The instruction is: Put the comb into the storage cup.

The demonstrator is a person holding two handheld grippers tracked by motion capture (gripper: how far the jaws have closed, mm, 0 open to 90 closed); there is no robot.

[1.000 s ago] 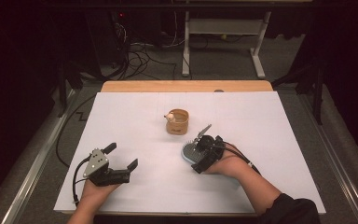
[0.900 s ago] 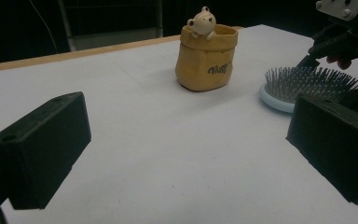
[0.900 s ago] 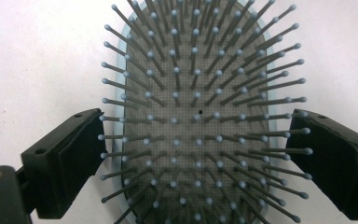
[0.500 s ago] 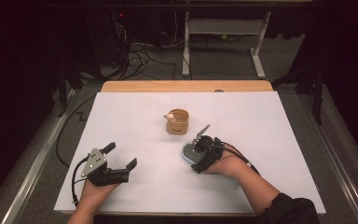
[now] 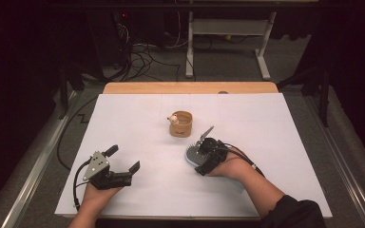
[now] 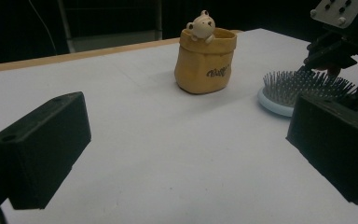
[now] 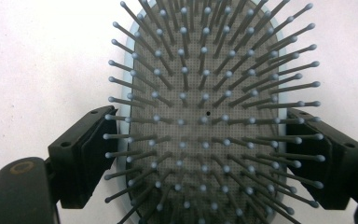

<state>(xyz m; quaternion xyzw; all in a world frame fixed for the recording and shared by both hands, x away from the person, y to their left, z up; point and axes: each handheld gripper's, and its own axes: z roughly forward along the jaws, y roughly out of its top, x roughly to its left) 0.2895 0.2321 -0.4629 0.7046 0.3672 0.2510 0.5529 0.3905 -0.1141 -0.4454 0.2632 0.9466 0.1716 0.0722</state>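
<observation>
**Two jaws around a hairbrush: grasp in the making**

Step in hand, by the look of it: taking hold of the oval light-blue hairbrush with grey ball-tipped bristles (image 7: 205, 93). Lying flat on the white table (image 5: 123, 118), bristles up, directly under the right tool (image 5: 200, 156) and between its two jaws. Just been closing, those jaws, with the brush head in the gap. In the right gripper view, both black pads right at the pale rim, one on each long side. Impossible to tell whether pressing yet or merely touching.

Next move, as a judgement: finish the squeeze across the rim rather than the bristles, confirm a firm hold, then lift straight up. Bristles splaying over both pads, so some risk of pinching pins instead of the solid edge and letting the brush tip.

Off to the far side of the right tool, near but apart from the brush: a tan sack-shaped ceramic pot with a small bear figure on its rim (image 5: 181, 124), upright. Close enough to be knocked on a forward swing; nothing else in the way.

Left tool (image 5: 123, 158) well apart from the brush, low over bare table, jaws spread wide with nothing between them, pointed towards pot and brush.
</observation>
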